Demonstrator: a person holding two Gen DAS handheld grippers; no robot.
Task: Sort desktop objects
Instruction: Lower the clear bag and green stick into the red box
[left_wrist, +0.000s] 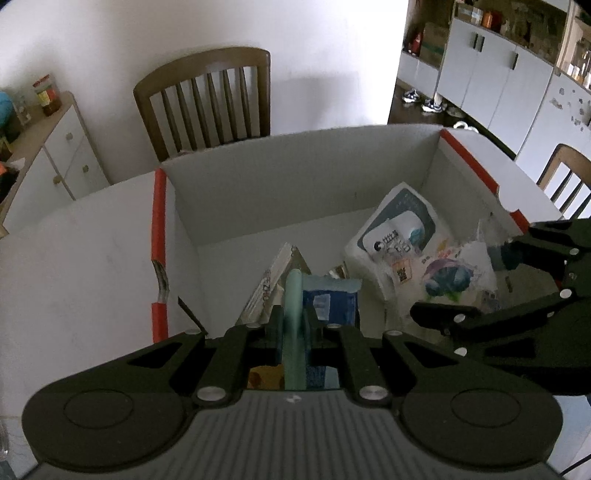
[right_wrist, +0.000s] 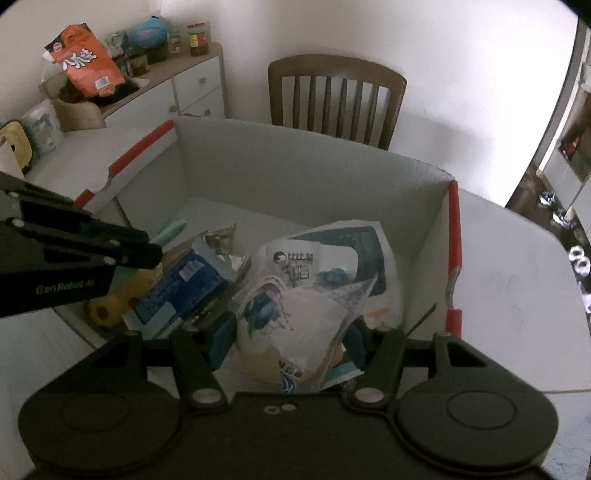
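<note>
Inside 1 box (right_wrist: 314, 173): 1 blue carton (right_wrist: 184, 291), 2 grippers, 1 chair (right_wrist: 336, 96)

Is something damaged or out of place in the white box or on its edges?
Yes. The red edge strip of the white box is torn near its front end, with a frayed gap. Inside, the packets lie crumpled and tilted in a loose pile, not stacked.

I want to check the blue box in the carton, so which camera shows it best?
The right wrist view: the blue box lies with its broad printed face showing. The left wrist view shows only its end, partly behind the left gripper.
</note>
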